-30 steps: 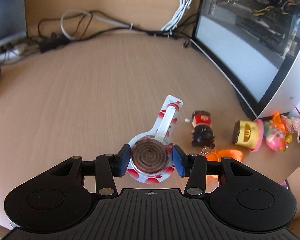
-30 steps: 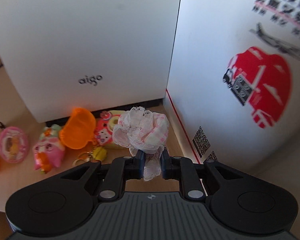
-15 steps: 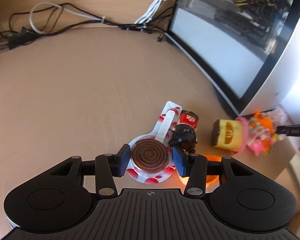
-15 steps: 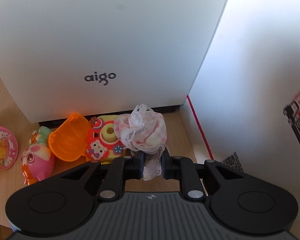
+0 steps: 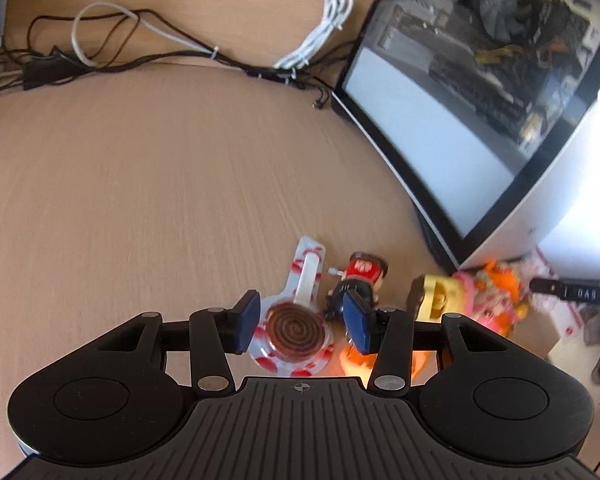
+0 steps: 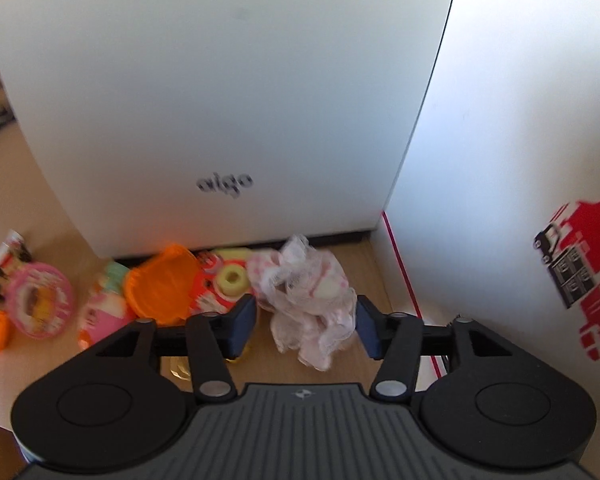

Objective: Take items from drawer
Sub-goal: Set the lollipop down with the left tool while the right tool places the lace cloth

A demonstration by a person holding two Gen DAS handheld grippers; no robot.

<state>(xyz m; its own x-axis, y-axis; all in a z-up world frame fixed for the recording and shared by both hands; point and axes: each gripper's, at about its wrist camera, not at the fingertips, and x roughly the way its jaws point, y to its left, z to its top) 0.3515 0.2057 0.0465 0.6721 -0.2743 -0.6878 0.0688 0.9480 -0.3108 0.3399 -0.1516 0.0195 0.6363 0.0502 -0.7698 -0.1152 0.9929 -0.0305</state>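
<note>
Right hand-held gripper (image 6: 306, 326) opening around the lace scrunchie (image 6: 306, 294) at lower centre, left hand-held gripper (image 5: 300, 320) open around the lollipop (image 5: 296, 330).

A crumpled pink-and-white lace cloth (image 6: 306, 300) lies on the wooden desk (image 6: 364, 272), beside the toy pile (image 6: 172, 288).

Both grippers tilted downward, fingers apart

The left gripper (image 5: 300, 322) holds its fingers wide; the right gripper (image 6: 306, 330) is spreading its fingers, pads touching nothing.
</note>
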